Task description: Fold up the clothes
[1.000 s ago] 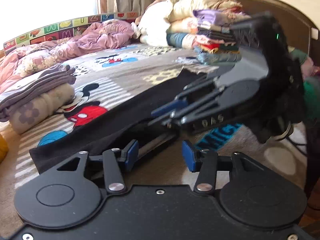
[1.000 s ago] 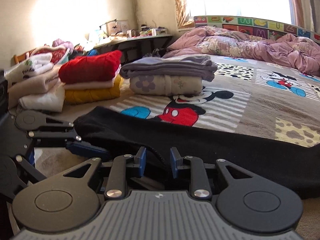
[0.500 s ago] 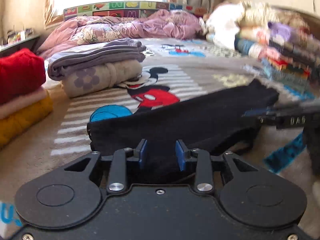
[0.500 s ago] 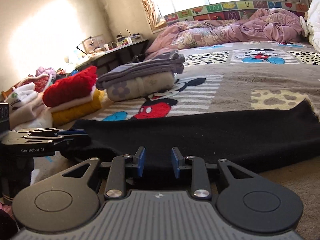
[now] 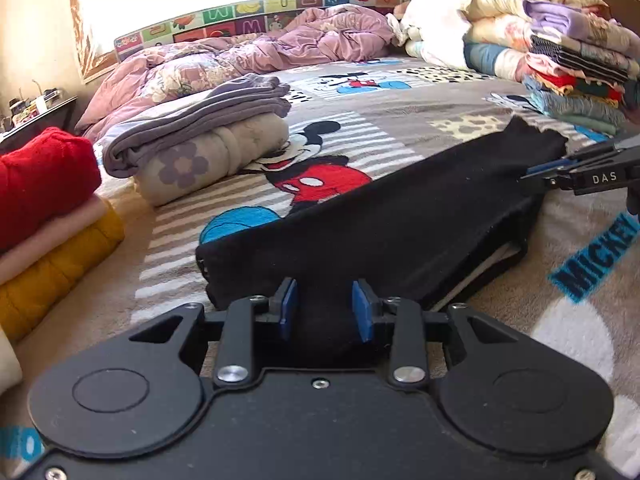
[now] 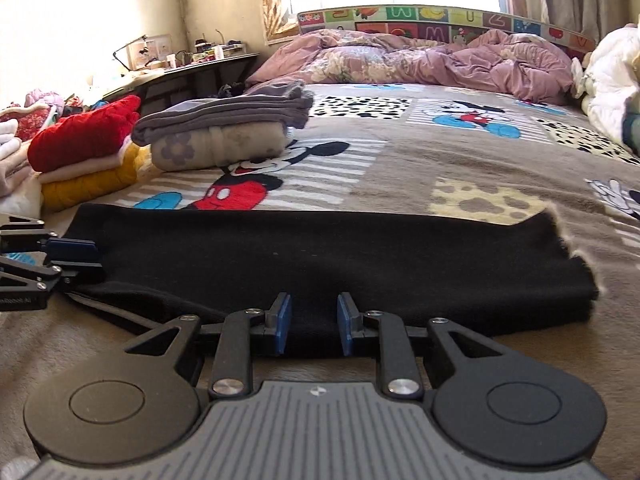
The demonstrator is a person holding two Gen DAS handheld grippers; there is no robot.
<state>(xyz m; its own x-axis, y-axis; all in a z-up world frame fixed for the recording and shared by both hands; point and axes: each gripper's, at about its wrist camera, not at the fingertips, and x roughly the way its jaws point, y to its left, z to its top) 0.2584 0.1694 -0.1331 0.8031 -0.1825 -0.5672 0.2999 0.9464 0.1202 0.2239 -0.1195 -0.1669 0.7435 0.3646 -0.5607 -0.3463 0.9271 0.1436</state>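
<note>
Garment: black garment [image 5: 384, 216], folded into a long band, lies on the bed across the near part of the blanket [image 5: 420, 120]; a paler inner layer shows at its near right edge in the left wrist view.
Left tool [image 5: 325, 309]: blue pads [image 5: 289, 307] stand either side of a raised fold of the black cloth at the band's near end. Pads appear to press on it; contact line is dark and hard to read.
Right tool [image 6: 311, 326]: jaws closing, with the near edge of the black band between the blue pads [image 6: 283, 326]. Pads look to be against the cloth; black on black, so not certain.
Cross-views: the right tool enters the left wrist view from the right edge, tip at the band's far right end, body cut off. The left tool enters the right wrist view from the left edge, at the band's left end, mostly out of frame.
Hidden: the hands holding both tools are out of view. Underside of the band is not visible.
Writing: "DAS" in white on the right tool; "MICKEY" in blue on the blanket, last letter clipped. Small lettering on the left tool in the right wrist view, too small to read. Single letters on the alphabet board [image 6: 440, 20] at the far end of the bed, partly readable.
Surroundings: grey folded stack [image 5: 200, 132] on the left; red, pink and yellow stack [image 5: 44, 208] at the far left, cut off; tall mixed stack [image 5: 560, 56] at the right.
</note>
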